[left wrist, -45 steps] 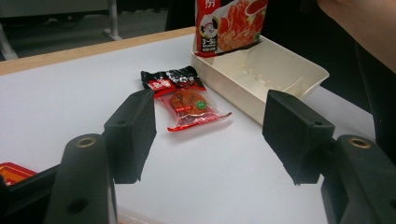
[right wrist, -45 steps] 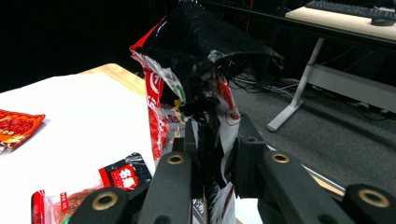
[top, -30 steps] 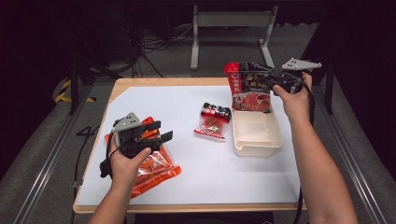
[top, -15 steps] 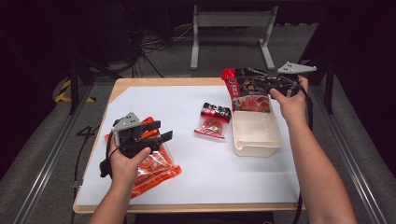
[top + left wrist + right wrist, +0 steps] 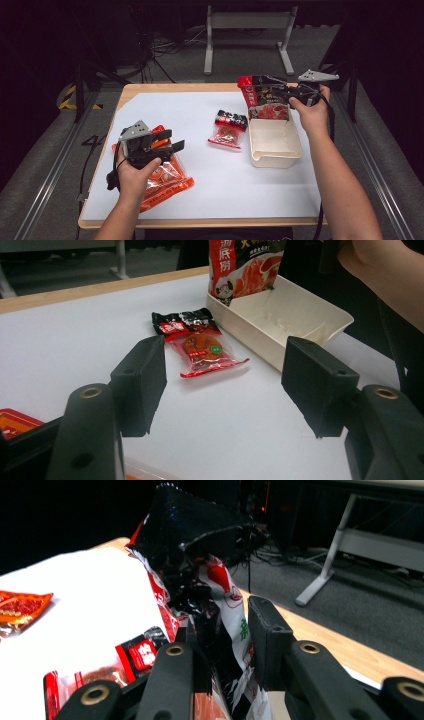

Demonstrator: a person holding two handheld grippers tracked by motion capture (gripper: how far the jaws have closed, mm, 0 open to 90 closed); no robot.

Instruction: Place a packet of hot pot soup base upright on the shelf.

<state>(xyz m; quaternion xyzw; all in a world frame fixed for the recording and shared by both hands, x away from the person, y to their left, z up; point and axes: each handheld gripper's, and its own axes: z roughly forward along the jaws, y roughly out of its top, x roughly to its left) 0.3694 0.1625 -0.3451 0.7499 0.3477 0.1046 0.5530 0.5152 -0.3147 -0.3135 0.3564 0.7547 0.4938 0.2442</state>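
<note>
A red and black sauce bag (image 5: 265, 102) stands upright with its bottom edge in the far end of the cream tray (image 5: 275, 150). My right gripper (image 5: 272, 87) is shut on the bag's upper part; in the right gripper view the crumpled bag (image 5: 190, 540) fills the gap between the jaws of that gripper (image 5: 230, 645). My left gripper (image 5: 172, 140) hovers open over an orange packet (image 5: 165, 185) at the table's left. Nothing lies between its jaws in the left gripper view (image 5: 225, 385). A small red and black snack packet (image 5: 229, 130) lies mid-table.
White paper (image 5: 200, 200) covers the wooden table (image 5: 165, 89). The snack packet (image 5: 200, 347) sits just left of the tray (image 5: 300, 315). Beyond the far edge are a grey stand (image 5: 247, 30) and cables on the floor.
My right gripper with the bag has sunk slightly toward the tray and shifted a little left. The left hand has not moved.
</note>
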